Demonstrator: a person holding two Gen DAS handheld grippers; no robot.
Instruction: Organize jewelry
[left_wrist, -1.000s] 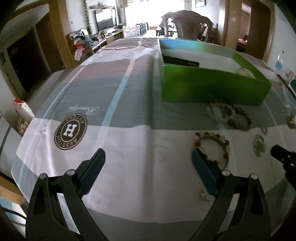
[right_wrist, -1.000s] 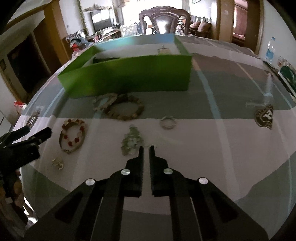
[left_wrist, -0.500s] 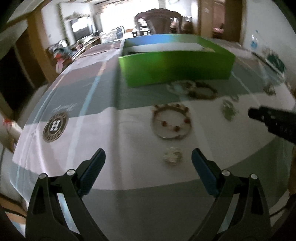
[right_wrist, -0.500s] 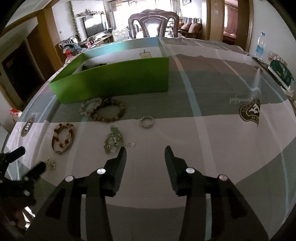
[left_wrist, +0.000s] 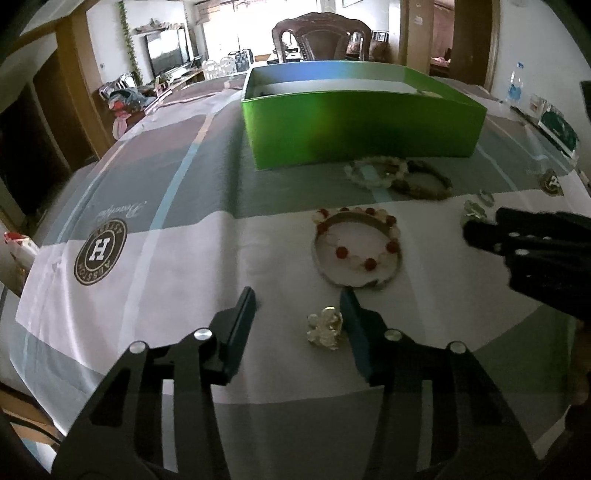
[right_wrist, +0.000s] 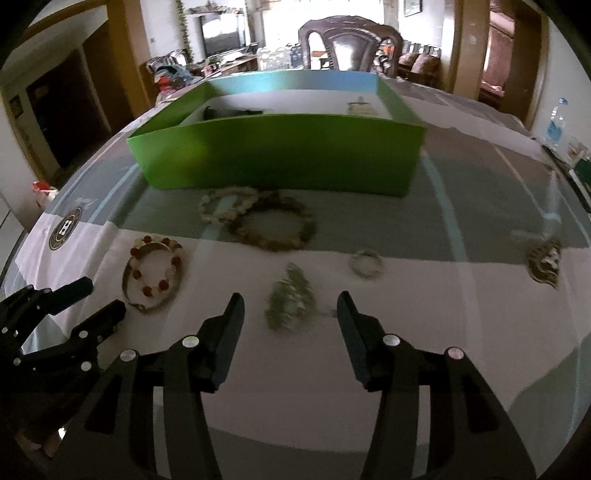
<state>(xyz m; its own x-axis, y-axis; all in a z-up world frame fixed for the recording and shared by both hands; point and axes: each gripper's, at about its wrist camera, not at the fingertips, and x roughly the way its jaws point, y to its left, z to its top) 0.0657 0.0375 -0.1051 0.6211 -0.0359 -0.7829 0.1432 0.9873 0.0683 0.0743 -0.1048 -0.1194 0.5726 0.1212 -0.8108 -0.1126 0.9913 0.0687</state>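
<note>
A gold brooch (left_wrist: 325, 328) is framed near the desk's front edge by the spread left claw (left_wrist: 297, 314) (right claw (right_wrist: 290, 317) likewise spread); closed off-centre, it could be nudged away.

A carved wooden chair (right_wrist: 351, 40) stood at twelve o'clock beyond the table. A television (left_wrist: 168, 55) sat at eleven, a water bottle (right_wrist: 556, 123) at two, and a round logo (left_wrist: 100, 253) marked the tablecloth (left_wrist: 177, 192) at nine.
</note>
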